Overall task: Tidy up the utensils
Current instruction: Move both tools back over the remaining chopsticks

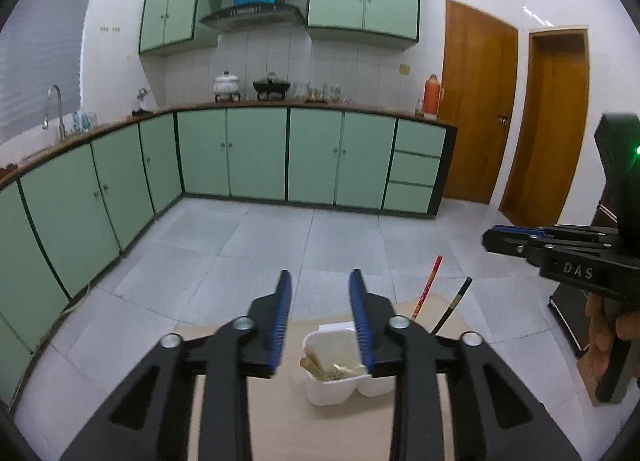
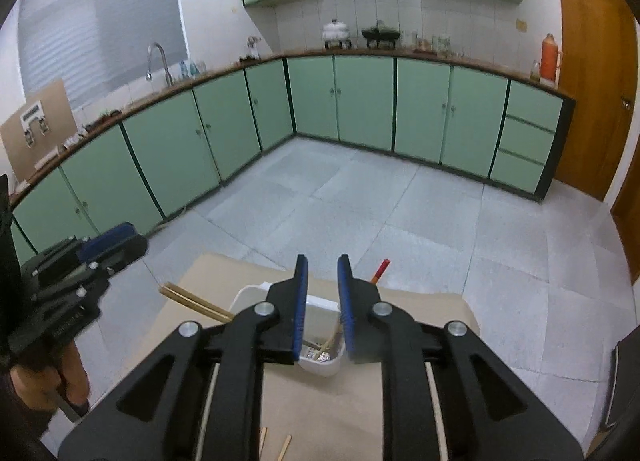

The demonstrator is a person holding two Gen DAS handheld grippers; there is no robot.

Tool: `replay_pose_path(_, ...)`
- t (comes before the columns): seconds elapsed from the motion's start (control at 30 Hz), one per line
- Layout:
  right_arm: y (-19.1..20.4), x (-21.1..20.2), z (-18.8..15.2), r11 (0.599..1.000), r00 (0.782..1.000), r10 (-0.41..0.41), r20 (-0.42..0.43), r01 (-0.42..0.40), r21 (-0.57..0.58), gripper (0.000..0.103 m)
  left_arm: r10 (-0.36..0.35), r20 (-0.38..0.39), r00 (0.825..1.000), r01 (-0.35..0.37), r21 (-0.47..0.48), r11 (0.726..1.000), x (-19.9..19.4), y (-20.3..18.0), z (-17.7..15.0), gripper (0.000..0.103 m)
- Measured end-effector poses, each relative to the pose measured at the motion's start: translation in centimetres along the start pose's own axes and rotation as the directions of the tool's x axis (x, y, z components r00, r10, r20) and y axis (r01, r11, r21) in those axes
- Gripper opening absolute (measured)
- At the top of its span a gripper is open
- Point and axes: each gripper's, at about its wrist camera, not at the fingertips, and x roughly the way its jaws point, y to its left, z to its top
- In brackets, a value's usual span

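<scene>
A white plastic utensil holder (image 1: 332, 377) stands on a tan table (image 1: 280, 413), with wooden utensils in its near compartment. A red chopstick (image 1: 427, 288) and a dark chopstick (image 1: 452, 307) stick up from behind my left gripper's right finger. My left gripper (image 1: 320, 281) is open and empty, above and in front of the holder. My right gripper (image 2: 322, 265) is open and empty above the holder (image 2: 320, 357); it also shows at the right of the left wrist view (image 1: 492, 241). Light wooden chopsticks (image 2: 196, 301) jut out left of the holder. A red tip (image 2: 381, 269) shows behind it.
The table (image 2: 420, 309) stands on a grey tiled kitchen floor. Green cabinets with a counter, sink tap (image 1: 54, 109) and pots line the far walls. Wooden doors (image 1: 476, 101) are at the right. Small wooden sticks (image 2: 285, 445) lie on the table near me.
</scene>
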Motion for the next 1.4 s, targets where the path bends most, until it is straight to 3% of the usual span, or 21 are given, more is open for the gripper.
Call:
replay_pose_path(0.03, -0.1, -1.6, -0.6, 1.000, 1.000, 0.007, 0.029, -0.007, 0.001, 0.016, 0.006, 0.010, 1.000, -0.006, 0.003, 1.000, -1.1, 0.2, -0.1, 0.041)
replay_pose_path(0.1, -0.3, -4.1, -2.2, 1.000, 0.998, 0.024, 0.065, -0.025, 0.009, 0.016, 0.017, 0.035, 0.999, -0.017, -0.002, 1.000, -3.8, 0.7, -0.8, 0.058)
replay_pose_path(0.3, 0.4, -9.0, -11.8, 1.000, 0.993, 0.006, 0.116, -0.004, -0.020, 0.025, 0.039, 0.036, 0.999, -0.040, 0.017, 0.999, -10.0, 0.6, -6.7, 0.070)
replay_pose_path(0.47, 2.6, -9.4, -24.3, 1.000, 0.999, -0.009, 0.045, 0.010, -0.021, 0.025, 0.054, 0.004, 0.999, -0.054, 0.040, 0.998, -13.3, -1.0, -14.3, 0.074)
replay_pose_path(0.53, 3.4, -9.0, -29.7, 1.000, 1.000, -0.013, 0.004, 0.013, -0.006, 0.025, 0.041, -0.013, 0.999, -0.041, 0.007, 0.999, -14.6, -1.4, -18.1, 0.074)
replay_pose_path(0.7, 5.8, -7.7, -38.7, 1.000, 0.995, 0.016, -0.100, -0.013, 0.028, 0.025, 0.054, -0.042, 0.998, -0.054, -0.010, 0.998, -16.0, -2.8, -24.7, 0.074)
replay_pose_path(0.93, 9.3, -7.4, -42.6, 0.999, 0.990, 0.015, -0.138, -0.019, -0.028, 0.026, 0.053, -0.071, 0.996, -0.055, -0.033, 0.998, -17.2, -3.5, -28.8, 0.074)
replay_pose_path(1.07, 10.5, -7.5, -42.5, 0.997, 0.990, 0.029, -0.141, -0.038, -0.066, 0.035, 0.038, -0.101, 0.994, -0.044, -0.054, 0.998, -17.1, -3.6, -30.2, 0.074)
replay_pose_path(1.3, 12.0, -6.5, -41.6, 0.990, 0.987, 0.085, -0.138, -0.099, -0.101, 0.035, 0.054, -0.118, 0.992, -0.063, -0.070, 0.996, -16.9, -2.9, -30.9, 0.074)
replay_pose_path(1.4, 11.2, -6.8, -41.1, 0.992, 0.989, 0.073, -0.131, -0.085, -0.089, 0.032, 0.041, -0.133, 0.990, -0.051, -0.071, 0.996, -16.8, -3.1, -31.2, 0.074)
